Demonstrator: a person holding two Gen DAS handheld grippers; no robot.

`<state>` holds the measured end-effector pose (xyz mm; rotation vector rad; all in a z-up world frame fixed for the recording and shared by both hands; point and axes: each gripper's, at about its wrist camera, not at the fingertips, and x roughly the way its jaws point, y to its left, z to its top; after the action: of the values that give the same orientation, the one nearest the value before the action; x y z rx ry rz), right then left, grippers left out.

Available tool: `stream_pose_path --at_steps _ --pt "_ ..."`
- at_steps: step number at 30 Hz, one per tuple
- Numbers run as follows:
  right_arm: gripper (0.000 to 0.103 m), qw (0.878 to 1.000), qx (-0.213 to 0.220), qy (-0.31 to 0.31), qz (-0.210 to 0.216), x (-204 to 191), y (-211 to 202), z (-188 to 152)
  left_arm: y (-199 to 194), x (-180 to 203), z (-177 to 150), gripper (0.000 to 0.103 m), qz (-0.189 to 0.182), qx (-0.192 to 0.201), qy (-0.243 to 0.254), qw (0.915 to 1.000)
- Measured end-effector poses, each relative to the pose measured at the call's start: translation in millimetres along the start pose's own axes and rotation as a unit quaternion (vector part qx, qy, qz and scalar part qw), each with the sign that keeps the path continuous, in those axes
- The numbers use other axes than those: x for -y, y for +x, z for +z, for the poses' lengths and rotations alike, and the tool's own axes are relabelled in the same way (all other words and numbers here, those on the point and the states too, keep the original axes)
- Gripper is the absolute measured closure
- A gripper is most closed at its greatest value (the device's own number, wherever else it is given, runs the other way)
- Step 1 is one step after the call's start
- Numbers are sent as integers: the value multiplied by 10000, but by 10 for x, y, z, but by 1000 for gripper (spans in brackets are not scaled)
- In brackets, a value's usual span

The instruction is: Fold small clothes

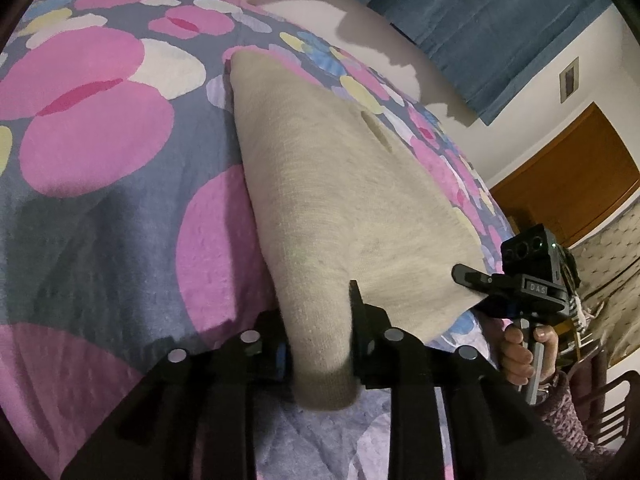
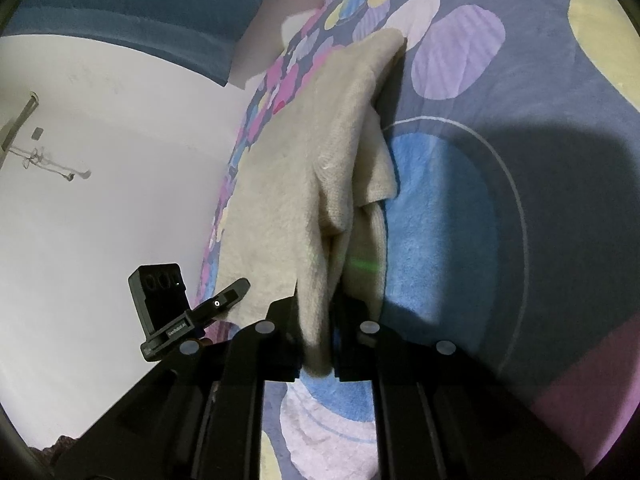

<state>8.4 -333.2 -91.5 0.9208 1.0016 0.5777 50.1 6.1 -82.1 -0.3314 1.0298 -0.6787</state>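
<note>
A beige knit garment (image 1: 332,184) lies stretched over the flowered bedspread (image 1: 100,152). My left gripper (image 1: 320,320) is shut on one near corner of it. The right gripper (image 1: 476,280) shows at the right of the left wrist view, held by a hand, at the garment's other near corner. In the right wrist view my right gripper (image 2: 318,312) is shut on a bunched fold of the beige garment (image 2: 304,168), which is lifted off the bedspread (image 2: 500,200). The left gripper (image 2: 228,296) shows at the left there, against the garment's edge.
A blue curtain (image 1: 500,20) and white wall (image 2: 100,200) lie beyond the bed. A wooden door (image 1: 572,176) and a chair (image 1: 612,400) stand at the right of the left wrist view.
</note>
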Motion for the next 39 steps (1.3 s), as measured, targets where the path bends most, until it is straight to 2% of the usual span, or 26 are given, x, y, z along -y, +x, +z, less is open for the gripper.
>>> stream_pose_path --at_steps 8,12,15,17,19,20,22,24,27,31,35,39 --pt "90 9999 132 62 -18 20 -77 -14 -23 29 -18 67 181 87 43 9998" --pt "86 9997 225 103 -90 7 -134 -40 -66 75 -43 57 386 185 78 9991" --pt "77 9991 330 57 -258 -43 -184 -59 -121 132 -70 42 707 302 185 9969" --pt "69 9979 428 -72 -488 -117 -228 -95 -173 182 -95 37 945 420 276 9943" --pt "52 9960 499 -242 -706 -210 -251 -132 -224 223 -119 30 1144 530 336 9915" --pt "48 9939 540 -386 -885 -285 -257 -164 -243 238 -128 29 1220 578 354 9902" --pt "36 9882 607 -649 -1244 -409 -249 -225 -298 271 -152 28 1398 699 415 9868" --pt "35 9816 642 -916 -1547 -519 -222 -298 -351 304 -181 25 1611 774 489 9827" --pt "27 9686 751 -1272 -2000 -675 -171 -414 -432 328 -228 23 1821 912 530 9776" --pt "19 9437 998 -1720 -2643 -872 -123 -554 -537 382 -287 19 2090 1109 599 9698" --pt "16 9240 1160 -1950 -3078 -966 -102 -598 -561 437 -339 17 2358 1175 709 9621" --pt "15 9163 1265 -2046 -3202 -1023 -66 -617 -570 485 -376 17 2553 1201 792 9561"
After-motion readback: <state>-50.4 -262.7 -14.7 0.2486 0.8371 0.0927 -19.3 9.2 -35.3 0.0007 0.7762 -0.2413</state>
